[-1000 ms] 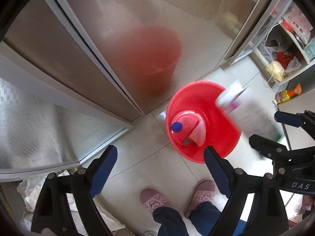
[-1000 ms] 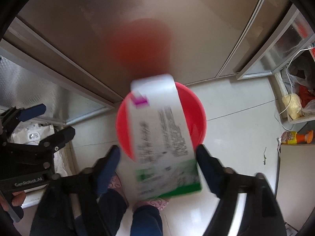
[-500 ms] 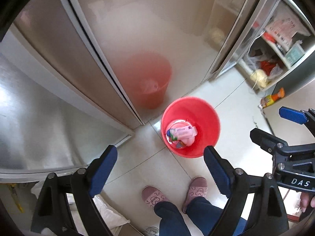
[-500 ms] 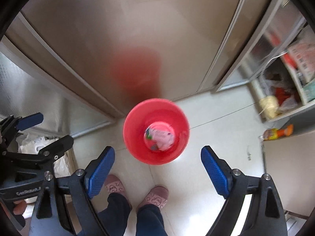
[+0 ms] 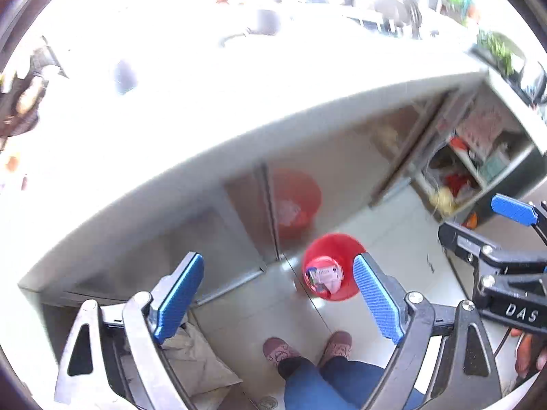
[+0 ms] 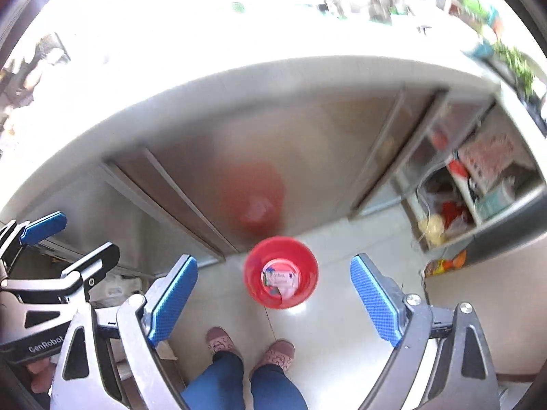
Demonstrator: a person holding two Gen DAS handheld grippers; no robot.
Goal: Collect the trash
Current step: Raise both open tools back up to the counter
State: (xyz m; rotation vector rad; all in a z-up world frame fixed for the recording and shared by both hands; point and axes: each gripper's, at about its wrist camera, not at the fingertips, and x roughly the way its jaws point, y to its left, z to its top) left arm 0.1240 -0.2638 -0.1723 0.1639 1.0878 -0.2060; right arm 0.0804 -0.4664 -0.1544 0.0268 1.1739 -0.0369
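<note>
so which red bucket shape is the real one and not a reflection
The red bucket standing on the floor tiles, with trash inside. The blurred, paler one behind it is only its reflection in the cabinet door.

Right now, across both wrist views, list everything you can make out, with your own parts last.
Bucket: one, red, on the tiled floor before the cabinet doors.
Trash: several pieces, white and pink, in the bucket's bottom.
Cabinet doors: grey, glossy, reflecting the bucket.
Countertop: one, pale, above the doors; the items on top are blurred.
Open shelves: right side, holding bags and boxes.
Bottle: one, orange and yellow, lying on the floor below the shelves.
Slippers: two, pink.
Trousers: blue.
Left gripper: blue pads, open, empty.
Right gripper: blue pads, just opened wider, empty.
</note>
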